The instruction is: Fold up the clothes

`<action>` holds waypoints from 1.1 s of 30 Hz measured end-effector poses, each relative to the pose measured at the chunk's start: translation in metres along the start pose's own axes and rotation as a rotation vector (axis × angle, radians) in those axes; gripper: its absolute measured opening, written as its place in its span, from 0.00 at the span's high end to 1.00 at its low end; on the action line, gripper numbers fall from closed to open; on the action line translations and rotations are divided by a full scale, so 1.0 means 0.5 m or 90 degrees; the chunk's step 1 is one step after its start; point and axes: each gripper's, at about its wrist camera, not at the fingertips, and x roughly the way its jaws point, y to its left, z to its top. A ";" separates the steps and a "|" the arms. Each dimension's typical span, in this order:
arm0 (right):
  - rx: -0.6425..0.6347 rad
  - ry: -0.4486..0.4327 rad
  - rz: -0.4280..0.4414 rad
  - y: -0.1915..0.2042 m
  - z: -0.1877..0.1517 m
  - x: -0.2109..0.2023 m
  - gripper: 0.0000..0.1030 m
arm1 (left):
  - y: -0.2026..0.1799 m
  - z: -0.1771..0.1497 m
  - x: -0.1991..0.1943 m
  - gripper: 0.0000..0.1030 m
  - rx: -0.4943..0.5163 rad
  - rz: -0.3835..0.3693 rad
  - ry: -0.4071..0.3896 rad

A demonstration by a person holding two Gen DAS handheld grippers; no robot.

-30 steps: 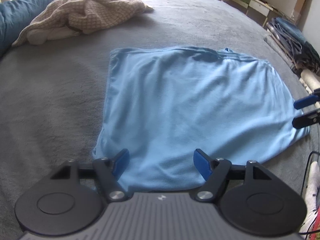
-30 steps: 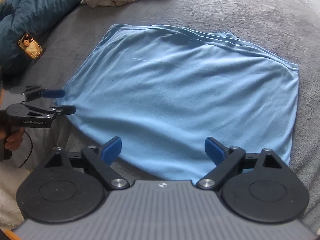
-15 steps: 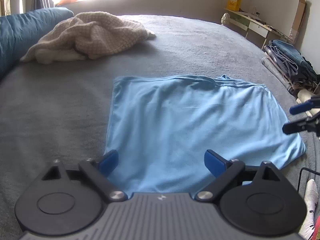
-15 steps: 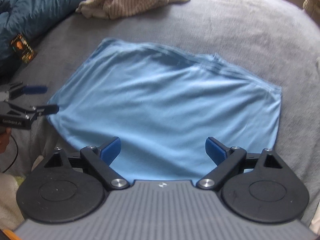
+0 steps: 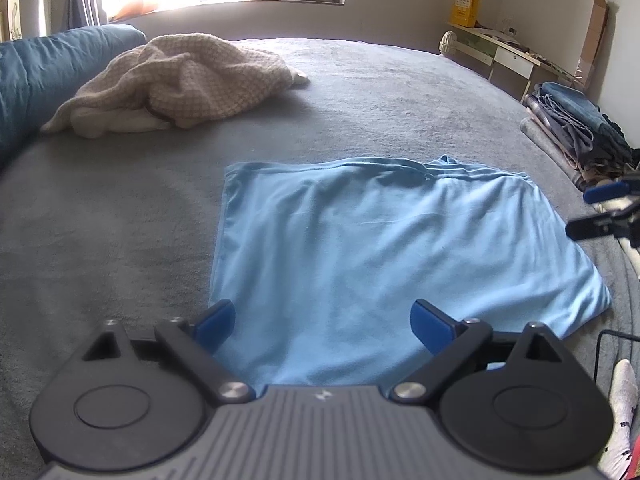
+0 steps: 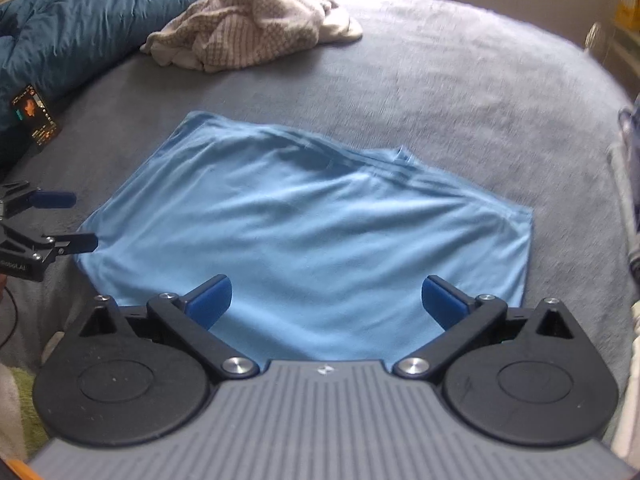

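Lying smooth on the plush grey bed [image 5: 400,92], a folded blue shirt [image 5: 380,248]; right jaws opening, left jaws wide.

Light blue garment [image 5: 384,248]; grey bedcover [image 5: 100,220]; beige checked blanket [image 5: 192,76]; teal duvet [image 6: 80,20].

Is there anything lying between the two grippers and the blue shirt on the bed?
Nothing visible. The left gripper and the right gripper both hang directly over the near edge of the blue shirt, jaws wide with nothing between them, the right still opening. The beige blanket lies far behind, apart from the shirt.
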 end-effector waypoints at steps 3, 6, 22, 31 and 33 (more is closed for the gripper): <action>-0.009 -0.023 -0.001 0.001 0.006 -0.010 0.01 | 0.000 0.001 0.002 0.07 -0.003 -0.003 0.003; -0.014 -0.036 -0.001 0.001 0.014 -0.016 0.01 | 0.001 0.000 0.003 0.07 -0.009 -0.006 0.006; 0.009 -0.067 -0.019 -0.005 0.026 -0.030 0.01 | 0.005 -0.002 0.003 0.07 -0.019 -0.012 0.005; -0.060 -0.091 -0.028 0.030 0.023 -0.039 0.01 | -0.003 -0.004 -0.003 0.06 -0.008 -0.015 -0.004; -0.061 -0.091 -0.026 0.031 0.023 -0.039 0.01 | -0.005 -0.005 -0.005 0.05 -0.006 -0.015 -0.009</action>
